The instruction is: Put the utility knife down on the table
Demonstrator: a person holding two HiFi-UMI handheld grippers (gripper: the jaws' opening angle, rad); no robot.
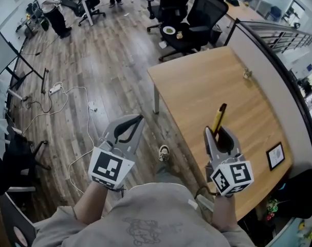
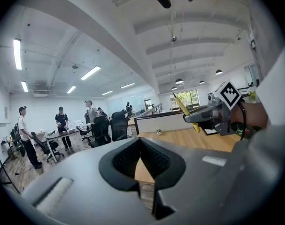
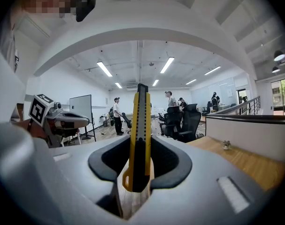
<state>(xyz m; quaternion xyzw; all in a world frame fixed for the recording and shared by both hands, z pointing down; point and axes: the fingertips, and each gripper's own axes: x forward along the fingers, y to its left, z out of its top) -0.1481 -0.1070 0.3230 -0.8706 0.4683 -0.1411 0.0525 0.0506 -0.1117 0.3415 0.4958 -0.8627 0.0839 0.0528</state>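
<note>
The utility knife (image 3: 139, 125) is clamped in the right hand-held gripper (image 1: 218, 134), jutting past its tips over the bench (image 1: 197, 86); the left hand-held gripper (image 1: 139, 120) is closed, empty

Yellow-black utility knife (image 3: 138, 139), upright, clamped

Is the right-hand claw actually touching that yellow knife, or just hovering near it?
Touching. The right gripper view shows the utility knife standing upright between the jaws of the right gripper, with the dark pads pressed against its sides and no gap.
</note>
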